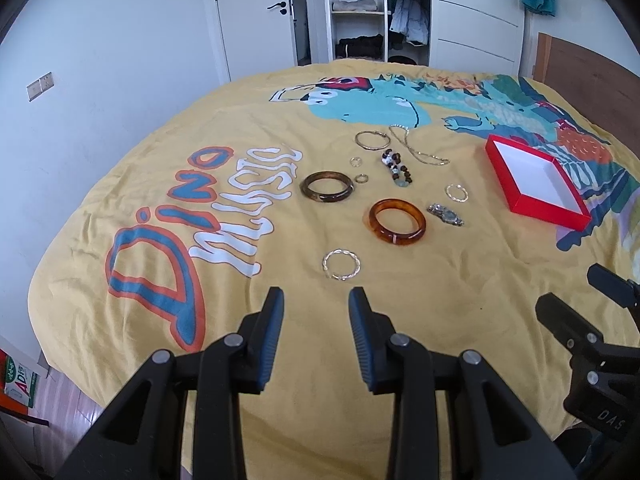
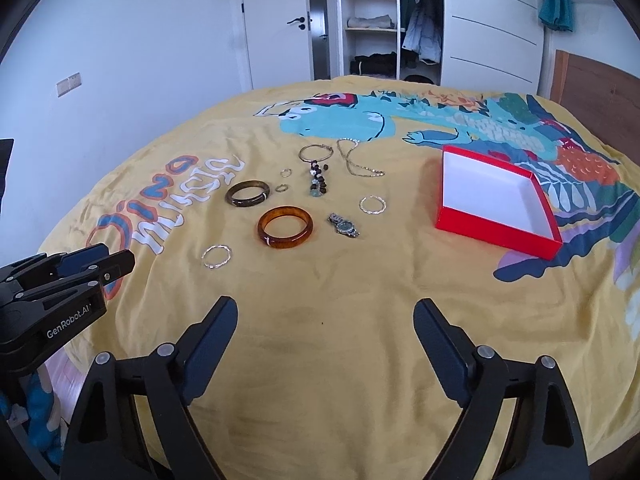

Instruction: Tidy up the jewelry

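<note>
in my left view, my left gripper (image 1: 316, 312) has its jaws apart with nothing in them. the twisted silver ring (image 1: 341, 265) lies on the yellow blanket (image 1: 440, 300) just past the tips. it looks light, thin and slippery, so i would pinch one side of its rim.

in my right view, my right gripper (image 2: 325, 320) is wide apart and empty. the orange bangle (image 2: 285, 227) looks hard and smooth. the red box (image 2: 496, 226) sits well off to the right.

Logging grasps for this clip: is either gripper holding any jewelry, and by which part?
Nothing is held. The left gripper and right gripper are both open over bare bedspread.
</note>
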`<act>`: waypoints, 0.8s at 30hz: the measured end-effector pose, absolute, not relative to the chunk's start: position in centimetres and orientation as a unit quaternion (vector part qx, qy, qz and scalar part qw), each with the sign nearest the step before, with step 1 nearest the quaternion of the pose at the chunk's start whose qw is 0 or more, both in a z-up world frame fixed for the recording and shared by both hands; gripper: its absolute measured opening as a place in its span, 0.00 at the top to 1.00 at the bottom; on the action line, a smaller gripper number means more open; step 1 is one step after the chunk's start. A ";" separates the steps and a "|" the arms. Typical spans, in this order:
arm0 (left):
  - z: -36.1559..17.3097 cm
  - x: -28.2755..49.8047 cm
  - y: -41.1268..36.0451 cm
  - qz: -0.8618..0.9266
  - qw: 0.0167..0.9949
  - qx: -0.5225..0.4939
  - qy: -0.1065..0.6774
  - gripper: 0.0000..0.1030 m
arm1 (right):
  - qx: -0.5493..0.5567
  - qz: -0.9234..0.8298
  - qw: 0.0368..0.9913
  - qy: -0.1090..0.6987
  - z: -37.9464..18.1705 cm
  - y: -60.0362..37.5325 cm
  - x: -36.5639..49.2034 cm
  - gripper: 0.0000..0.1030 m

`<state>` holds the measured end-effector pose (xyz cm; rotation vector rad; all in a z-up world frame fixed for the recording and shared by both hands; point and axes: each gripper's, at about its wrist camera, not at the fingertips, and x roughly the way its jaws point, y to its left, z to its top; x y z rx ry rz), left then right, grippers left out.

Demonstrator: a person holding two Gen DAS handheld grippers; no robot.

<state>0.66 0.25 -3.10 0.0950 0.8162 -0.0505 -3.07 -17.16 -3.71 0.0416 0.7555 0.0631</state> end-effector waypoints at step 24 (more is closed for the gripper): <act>-11.5 11.7 1.3 -0.069 0.886 0.007 0.459 0.70 | 0.093 0.078 0.907 0.402 -9.1 -18.9 7.3 0.38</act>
